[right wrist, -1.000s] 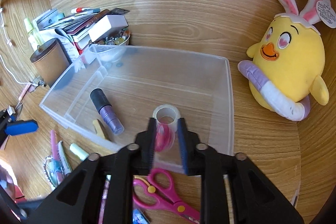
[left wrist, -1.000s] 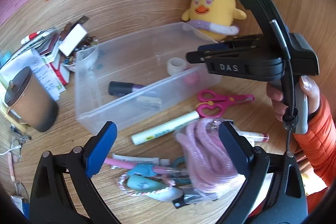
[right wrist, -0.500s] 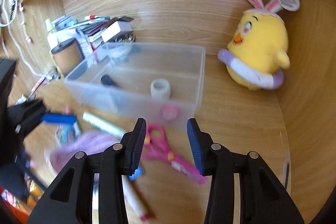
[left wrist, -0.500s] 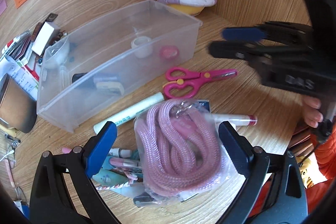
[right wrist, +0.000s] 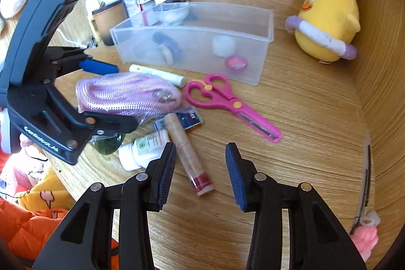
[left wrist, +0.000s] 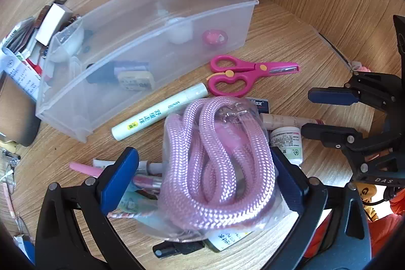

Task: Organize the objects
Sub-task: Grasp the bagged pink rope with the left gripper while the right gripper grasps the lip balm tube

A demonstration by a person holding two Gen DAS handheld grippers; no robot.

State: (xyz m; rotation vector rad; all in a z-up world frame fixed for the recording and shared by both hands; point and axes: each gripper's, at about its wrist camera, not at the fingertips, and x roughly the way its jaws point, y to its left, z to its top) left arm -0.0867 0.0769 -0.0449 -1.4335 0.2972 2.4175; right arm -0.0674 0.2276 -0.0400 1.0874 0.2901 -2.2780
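Bare wood desk (right wrist: pixel 316 118) right of pink scissors (right wrist: pixel 227 103) gives passage. Clear bin (right wrist: pixel 265 49), bagged pink rope (left wrist: pixel 217 158), white bottle (right wrist: pixel 144 151), brown tube (right wrist: pixel 187 153) crowd left side; plush chick (right wrist: pixel 329 24) blocks far corner.

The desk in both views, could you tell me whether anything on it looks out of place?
Yes: the pink scissors, white marker and bagged pink rope lie loose outside the clear bin. The left tongs straddle the rope, open.
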